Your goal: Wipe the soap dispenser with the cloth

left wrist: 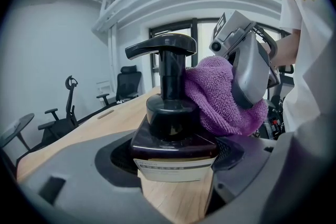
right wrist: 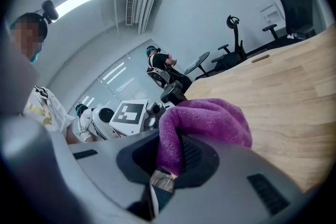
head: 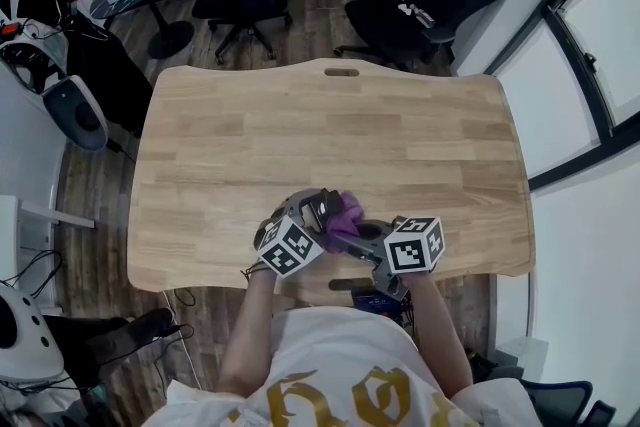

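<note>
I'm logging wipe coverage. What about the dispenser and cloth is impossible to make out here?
- Left gripper view: label print on the soap dispenser is too small to read; the cloth covers its right side; the left tool masks its lower body.
- Right gripper view: the cloth in the right tool hides the dispenser except the pump head.
- Head view: both tools cover the dispenser; contact with the table is unclear.

The label print on the soap dispenser (left wrist: 173, 136) is too small to read, and the left gripper (left wrist: 176, 170) fingers (left wrist: 79, 181) cover its sides. The cloth (left wrist: 218, 97) hides its right shoulder. In the right gripper view the cloth buries all but the pump head (right wrist: 173, 93). In the head view the dispenser is mostly hidden behind the right gripper (head: 347, 232) and cloth.
</note>
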A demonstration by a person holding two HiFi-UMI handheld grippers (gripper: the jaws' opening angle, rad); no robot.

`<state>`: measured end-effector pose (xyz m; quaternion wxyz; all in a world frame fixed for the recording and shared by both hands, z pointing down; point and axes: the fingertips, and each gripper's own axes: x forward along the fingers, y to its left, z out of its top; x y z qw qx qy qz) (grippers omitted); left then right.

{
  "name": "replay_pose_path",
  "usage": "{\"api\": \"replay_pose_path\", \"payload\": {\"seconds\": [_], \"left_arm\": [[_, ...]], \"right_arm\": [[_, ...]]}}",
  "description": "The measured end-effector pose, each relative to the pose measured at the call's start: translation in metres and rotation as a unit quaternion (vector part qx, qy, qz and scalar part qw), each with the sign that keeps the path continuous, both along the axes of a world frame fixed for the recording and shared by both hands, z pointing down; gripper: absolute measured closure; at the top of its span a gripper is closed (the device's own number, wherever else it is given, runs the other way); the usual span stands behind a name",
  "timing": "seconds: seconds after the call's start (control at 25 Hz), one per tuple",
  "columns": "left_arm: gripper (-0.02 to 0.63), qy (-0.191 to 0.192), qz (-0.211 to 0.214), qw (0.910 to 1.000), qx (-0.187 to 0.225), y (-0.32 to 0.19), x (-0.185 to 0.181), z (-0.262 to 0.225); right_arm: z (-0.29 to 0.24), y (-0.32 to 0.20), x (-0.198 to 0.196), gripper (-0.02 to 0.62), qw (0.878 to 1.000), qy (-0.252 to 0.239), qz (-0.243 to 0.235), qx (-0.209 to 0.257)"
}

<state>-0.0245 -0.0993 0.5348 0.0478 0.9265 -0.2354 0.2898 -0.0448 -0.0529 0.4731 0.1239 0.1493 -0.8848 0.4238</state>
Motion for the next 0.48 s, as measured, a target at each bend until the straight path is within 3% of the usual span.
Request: {"api": "replay_pose_path", "payload": {"seconds": [0.48], "left_arm": [[0.275, -0.007, 0.018, 0.9998, 0.003, 0.0023, 0.0085, -0.0004]], "right_arm": [[-0.0028, 0.003, -0.0025, 0.555, 1.0, 0.002, -0.011, 0.012]]}}
